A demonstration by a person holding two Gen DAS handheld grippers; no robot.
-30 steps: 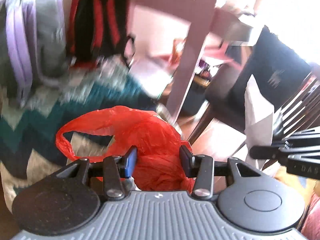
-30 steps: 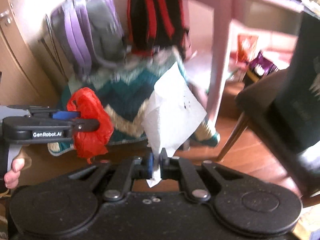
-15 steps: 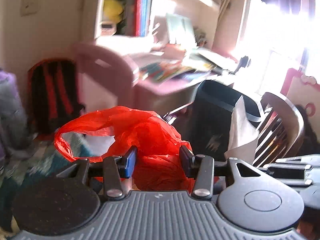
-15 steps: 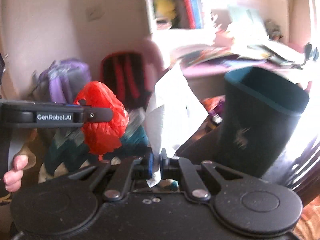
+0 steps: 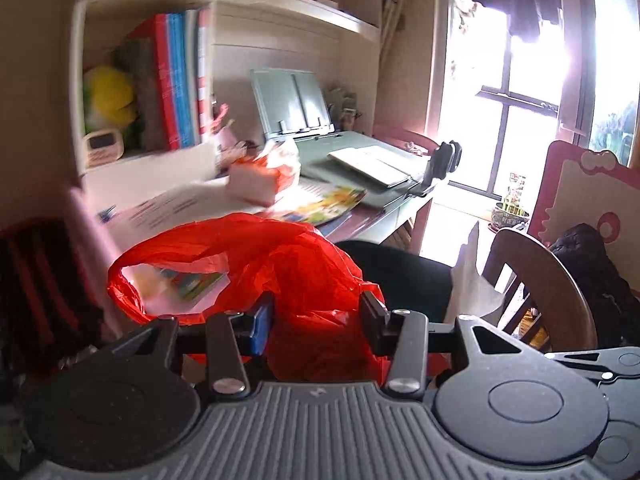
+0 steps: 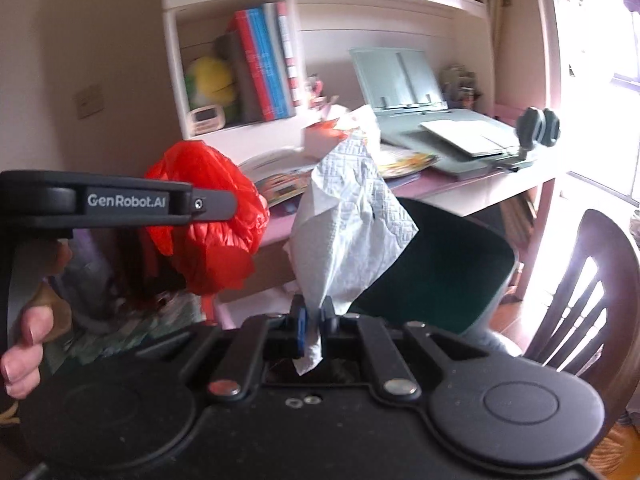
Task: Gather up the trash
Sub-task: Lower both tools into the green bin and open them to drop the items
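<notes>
Red plastic bag (image 5: 256, 272), crumpled and shiny, sits clamped between the fingers of your left gripper (image 5: 316, 322); its loose handle loops out toward nine o'clock of the left wrist view, with printed pages showing through the opening. From your right wrist view the same bag hangs at nine o'clock as a bunched red ball, just behind the side arm of the left gripper, where white lettering reads "GenRobot.AI". Your left hand (image 6: 24, 352) wraps the grip below it, thumb and fingertips showing at the frame's edge.

Your right gripper (image 6: 314, 322) is pinched almost fully together on a white embossed paper towel (image 6: 348, 224). The sheet stands up from the jaws toward twelve o'clock, and a short tail pokes out behind them.

Just past the towel, at three o'clock of it, a dark bin (image 6: 444, 264) stands with its mouth open toward you, tucked against the desk (image 6: 480, 192). A wooden chair (image 6: 592, 292) with a slatted back stands at four o'clock.

On the desk lie a grey-green bookstand (image 6: 404, 80), open picture books and a torn red-and-white packet; any print there is too blurred to read. Shelves above hold red and blue books (image 6: 264, 64), a yellow plush toy (image 6: 210, 80) and a small timer (image 6: 204, 114).
</notes>
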